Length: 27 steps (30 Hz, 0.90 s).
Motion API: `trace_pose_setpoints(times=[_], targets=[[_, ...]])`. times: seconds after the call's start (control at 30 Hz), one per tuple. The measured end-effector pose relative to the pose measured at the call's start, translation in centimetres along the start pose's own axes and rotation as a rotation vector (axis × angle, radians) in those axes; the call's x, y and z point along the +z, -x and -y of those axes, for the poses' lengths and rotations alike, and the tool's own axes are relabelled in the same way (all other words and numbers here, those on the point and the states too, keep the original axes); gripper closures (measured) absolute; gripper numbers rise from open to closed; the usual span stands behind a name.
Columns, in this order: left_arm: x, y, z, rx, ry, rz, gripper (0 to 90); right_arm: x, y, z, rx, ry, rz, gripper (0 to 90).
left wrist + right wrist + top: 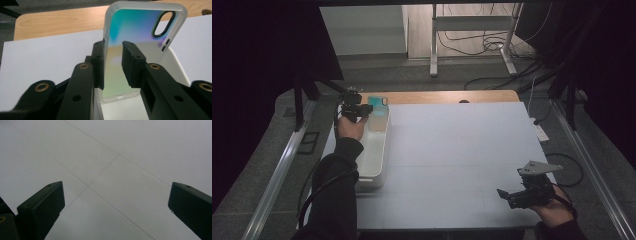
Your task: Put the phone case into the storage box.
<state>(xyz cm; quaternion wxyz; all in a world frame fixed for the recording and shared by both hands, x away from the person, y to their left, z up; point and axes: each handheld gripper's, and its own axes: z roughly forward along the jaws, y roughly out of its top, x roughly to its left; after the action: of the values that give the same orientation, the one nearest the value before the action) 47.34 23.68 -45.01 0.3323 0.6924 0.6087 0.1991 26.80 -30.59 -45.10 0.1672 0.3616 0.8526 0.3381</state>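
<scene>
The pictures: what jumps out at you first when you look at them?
The shiny rainbow-coloured phone case stands out most: it stands upright at the far end of the white tub on the table's left side. The left gripper has its black jaws on either side of the case, with a gap showing at one jaw. Far off at the table's near right corner, the right gripper waits with jaws wide apart.

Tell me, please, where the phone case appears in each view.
High view: the phone case stands at the far end of the white bin, upper left.
Left gripper view: centre, between the gripper's jaws.
Right gripper view: not there.
Shared landmark: the white bin.
</scene>
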Motion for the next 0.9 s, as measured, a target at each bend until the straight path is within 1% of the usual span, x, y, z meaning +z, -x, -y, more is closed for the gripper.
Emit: trace_pose_setpoints(times=[0.07,0.17,0.23,0.27,0.37,0.43,0.5,0.53,0.57,0.6,0.67,0.73,0.8,0.83,0.9], targets=[[-0.2,0.1,0.0,0.010,0.007,0.004,66.4,0.0,0.0,0.0,0.000,0.000,0.000,0.5],[-0.5,0.2,0.1,0.029,0.027,0.028,60.9,0.0,0.0,0.0,0.001,-0.001,0.000,0.5],[-0.8,0.2,0.3,0.031,0.038,0.039,59.8,0.0,0.0,0.0,0.001,-0.003,-0.001,0.5],[-0.9,0.2,0.3,0.025,0.045,0.045,58.6,0.0,0.0,0.0,0.000,-0.004,-0.001,0.5],[-1.2,0.3,0.4,0.026,0.051,0.067,54.1,0.1,0.0,0.0,-0.002,-0.007,-0.001,0.5],[-1.4,0.4,0.5,0.029,0.046,0.081,49.6,0.1,0.0,0.0,-0.003,-0.010,-0.001,0.5],[-1.4,0.5,0.5,0.032,0.042,0.086,45.8,0.1,0.0,0.0,-0.005,-0.012,-0.001,0.5],[-1.5,0.7,0.6,0.029,0.040,0.098,43.9,0.1,0.0,0.0,-0.005,-0.013,-0.001,0.5],[-1.5,0.7,0.6,0.029,0.040,0.098,42.1,0.1,0.0,0.0,-0.005,-0.013,-0.001,0.5],[-1.5,0.7,0.7,0.020,0.033,0.116,42.1,0.1,0.0,0.0,-0.006,-0.013,-0.001,0.5],[-1.6,0.7,0.8,0.027,0.030,0.125,39.4,0.1,-0.1,-0.1,-0.005,-0.014,-0.001,0.5],[-1.7,0.8,1.0,0.019,0.030,0.139,37.0,0.1,0.0,0.0,-0.006,-0.013,-0.001,0.5],[-1.8,0.7,1.2,0.025,0.033,0.155,34.6,0.1,0.0,-0.1,-0.004,-0.015,-0.001,0.5],[-1.8,0.8,1.3,0.018,0.032,0.162,33.4,0.2,0.0,-0.1,-0.004,-0.015,-0.002,0.5],[-1.9,0.8,1.4,0.025,0.027,0.174,31.6,0.2,0.0,-0.1,-0.003,-0.016,-0.002,0.5]])
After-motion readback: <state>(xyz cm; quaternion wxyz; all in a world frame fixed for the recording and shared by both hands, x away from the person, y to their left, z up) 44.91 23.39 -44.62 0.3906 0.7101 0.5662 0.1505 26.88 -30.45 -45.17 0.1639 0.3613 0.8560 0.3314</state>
